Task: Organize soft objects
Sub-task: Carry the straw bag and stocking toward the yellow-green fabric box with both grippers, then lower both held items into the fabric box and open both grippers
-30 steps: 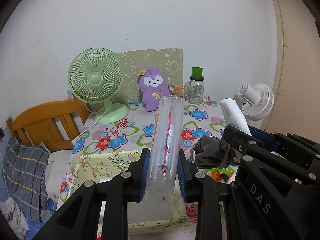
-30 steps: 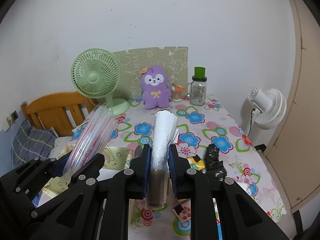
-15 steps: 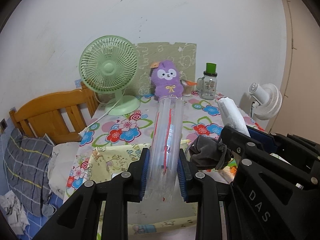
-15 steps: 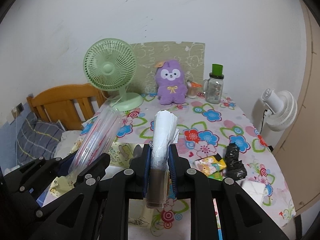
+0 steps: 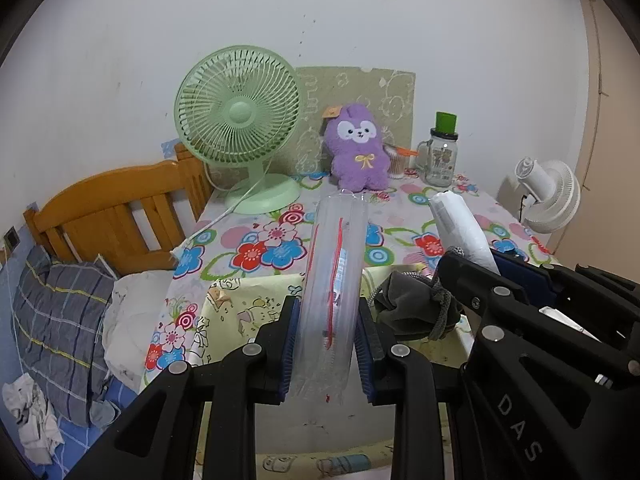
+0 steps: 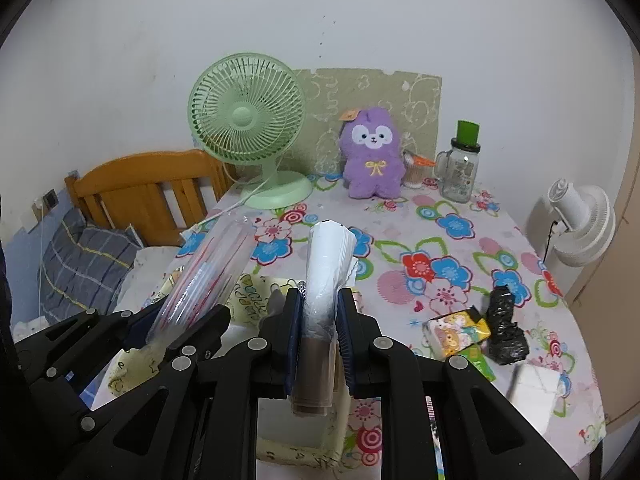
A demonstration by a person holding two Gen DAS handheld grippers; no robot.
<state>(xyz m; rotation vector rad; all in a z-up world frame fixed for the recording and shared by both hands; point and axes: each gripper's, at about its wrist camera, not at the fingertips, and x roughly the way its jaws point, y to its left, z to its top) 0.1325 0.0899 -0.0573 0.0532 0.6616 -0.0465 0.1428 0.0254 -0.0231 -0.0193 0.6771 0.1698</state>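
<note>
My left gripper (image 5: 327, 334) is shut on a rolled clear plastic bag with red lines (image 5: 335, 276), held above the near left of the flowered table (image 6: 452, 256). It also shows in the right wrist view (image 6: 208, 268). My right gripper (image 6: 318, 336) is shut on a rolled white plastic bag roll (image 6: 326, 276) with a brown core, seen too in the left wrist view (image 5: 460, 224). A grey drawstring pouch (image 5: 416, 308) hangs beside the right gripper. A purple plush toy (image 6: 374, 160) sits at the back of the table.
A green fan (image 6: 248, 120), a glass jar with green lid (image 6: 462, 168) and a green board stand at the back. A black crumpled bag (image 6: 504, 320), a cartoon packet (image 6: 456, 330) and white tissue lie right. A yellow cloth box (image 5: 240, 312) sits below. Bed at left, white fan right.
Both grippers have pulled back and risen from the table, still holding their rolls. The table and plush look farther away and more of the bed shows.
</note>
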